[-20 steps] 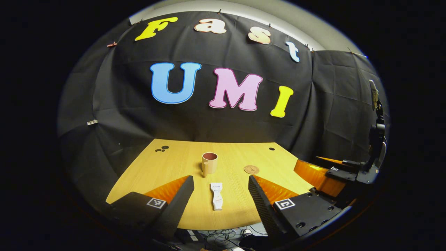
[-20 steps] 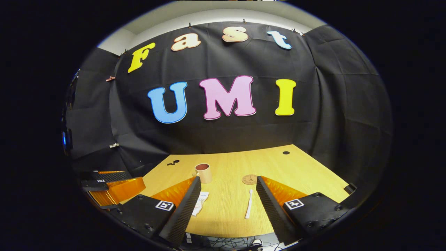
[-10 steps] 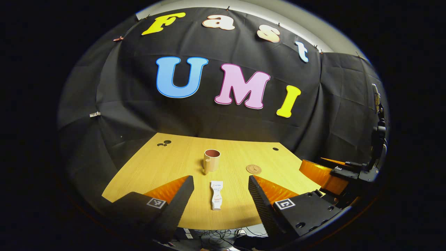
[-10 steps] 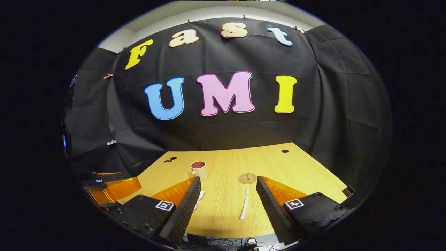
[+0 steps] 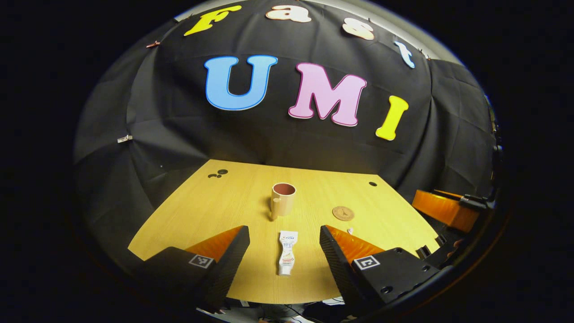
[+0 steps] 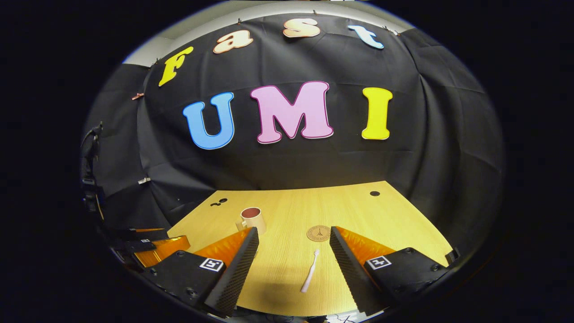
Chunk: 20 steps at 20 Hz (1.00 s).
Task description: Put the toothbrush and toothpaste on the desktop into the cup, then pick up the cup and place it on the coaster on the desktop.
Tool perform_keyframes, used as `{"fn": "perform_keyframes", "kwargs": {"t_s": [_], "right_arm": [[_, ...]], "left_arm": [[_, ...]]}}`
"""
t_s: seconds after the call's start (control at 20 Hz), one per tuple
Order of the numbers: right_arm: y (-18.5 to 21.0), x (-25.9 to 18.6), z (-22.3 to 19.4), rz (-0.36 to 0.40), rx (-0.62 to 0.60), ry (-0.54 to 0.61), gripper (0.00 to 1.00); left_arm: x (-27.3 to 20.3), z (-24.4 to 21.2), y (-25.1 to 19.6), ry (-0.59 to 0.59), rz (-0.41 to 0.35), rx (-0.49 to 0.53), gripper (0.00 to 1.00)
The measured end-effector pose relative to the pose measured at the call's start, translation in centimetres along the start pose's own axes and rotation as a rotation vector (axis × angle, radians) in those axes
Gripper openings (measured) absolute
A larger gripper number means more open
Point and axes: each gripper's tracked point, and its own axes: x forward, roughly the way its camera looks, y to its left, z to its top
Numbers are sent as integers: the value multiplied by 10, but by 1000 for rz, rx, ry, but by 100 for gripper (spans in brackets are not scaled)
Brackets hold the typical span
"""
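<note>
you've brought both open two-finger grippers forward over the yellow wooden desktop (image 5: pixel 202 202) (each tilted lower): left gripper (image 5: pixel 284 251) toward the white toothpaste tube (image 5: pixel 287 252), right gripper (image 6: pixel 293 264) toward the white toothbrush (image 6: pixel 310 271).

Seen in the left gripper view: toothpaste (image 5: pixel 287 252) flat on the desktop (image 5: pixel 202 206), lengthwise between the 2 spread fingers of the left gripper (image 5: pixel 282 258), touching neither. Behind it, toward the wall, the cup (image 5: pixel 283 199) upright. Right of the cup, well apart, the coaster (image 5: pixel 343 213), flat on the desktop. At the far right edge, part of the right gripper (image 5: pixel 446 211). Seen in the right gripper view: toothbrush (image 6: pixel 310 277) flat on the desktop, between that gripper's 2 parted fingers, nearer the right one. Coaster just behind it; cup farther left and back.
</note>
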Motion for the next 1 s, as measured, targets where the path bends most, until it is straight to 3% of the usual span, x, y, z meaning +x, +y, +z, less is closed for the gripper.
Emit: {"fn": "perform_keyframes", "kwargs": {"t_s": [0.55, 1.0], "right_arm": [[-28, 81, -3, 115, 9, 80, 98], [-58, 121, -26, 108, 41, 172, 98]], "left_arm": [[112, -78, 11, 278, 46, -6, 98], [159, -149, 13, 520, 85, 16, 98]]}}
